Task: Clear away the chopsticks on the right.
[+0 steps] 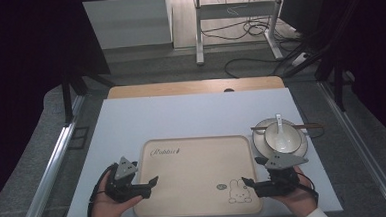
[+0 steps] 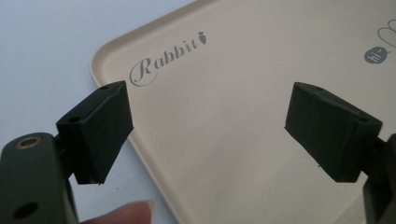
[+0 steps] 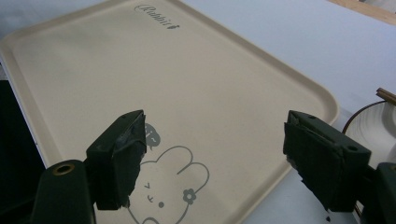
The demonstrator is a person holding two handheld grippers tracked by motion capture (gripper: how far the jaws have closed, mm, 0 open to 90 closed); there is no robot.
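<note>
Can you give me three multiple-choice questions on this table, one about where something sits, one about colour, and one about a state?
1. Where does the bowl with the spoon sit?
A. On the tray
B. On a plate right of the tray
C. On the floor

2. What colour is the tray?
A. Beige
B. Red
C. Blue

3. How is the left gripper?
A. Shut on the spoon
B. Shut on the tray
C. Open

Answers: B, it rests on the plate beside the tray's right edge; A, its surface is plain beige with grey print; C, its jaws stand wide apart over the tray.
</note>
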